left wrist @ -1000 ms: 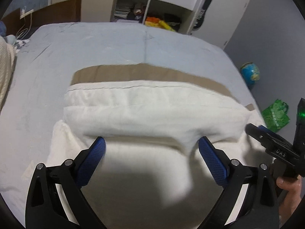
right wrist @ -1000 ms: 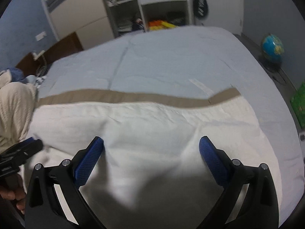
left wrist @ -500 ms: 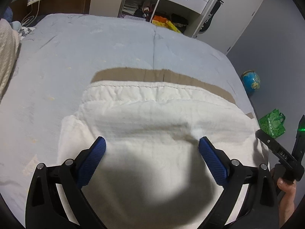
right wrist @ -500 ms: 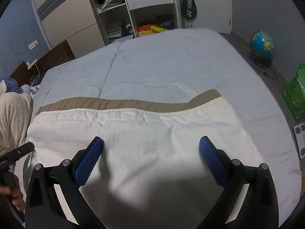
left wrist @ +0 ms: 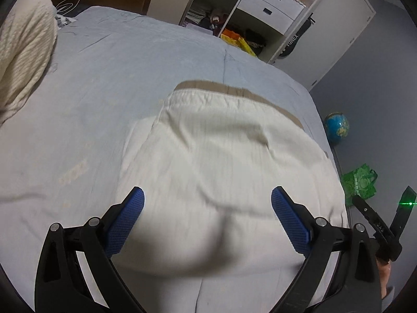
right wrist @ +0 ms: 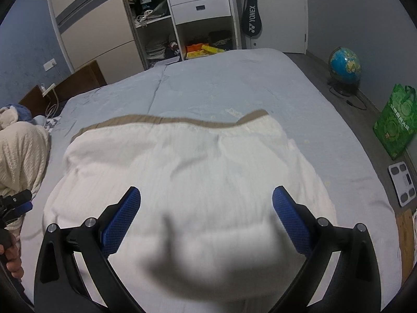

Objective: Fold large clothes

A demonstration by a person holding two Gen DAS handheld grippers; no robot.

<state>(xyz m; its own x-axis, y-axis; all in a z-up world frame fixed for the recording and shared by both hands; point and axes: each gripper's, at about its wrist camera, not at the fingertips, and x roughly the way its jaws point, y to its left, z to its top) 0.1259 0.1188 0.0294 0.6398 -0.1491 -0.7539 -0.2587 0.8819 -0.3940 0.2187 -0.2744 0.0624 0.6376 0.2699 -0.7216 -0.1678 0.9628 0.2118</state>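
A large cream-white cloth (left wrist: 224,161) with a tan band along its far edge (left wrist: 234,90) lies folded on the pale blue bed (left wrist: 117,83). It also shows in the right wrist view (right wrist: 187,167), tan band at the back (right wrist: 166,121). My left gripper (left wrist: 207,208) is open and empty, held above the cloth's near part. My right gripper (right wrist: 206,208) is open and empty above the cloth too. Each gripper appears at the edge of the other's view: the right one (left wrist: 378,229), the left one (right wrist: 13,206).
A cream knitted blanket (left wrist: 23,52) lies at the bed's left end. Shelves and white drawers (right wrist: 200,5) stand behind the bed. A globe (right wrist: 344,65), a green bag (right wrist: 393,122) and a white scale (right wrist: 402,182) sit on the floor at the right.
Both grippers have risen and pulled back from the cloth. The cloth's raised fold has settled flat. Both stay open.
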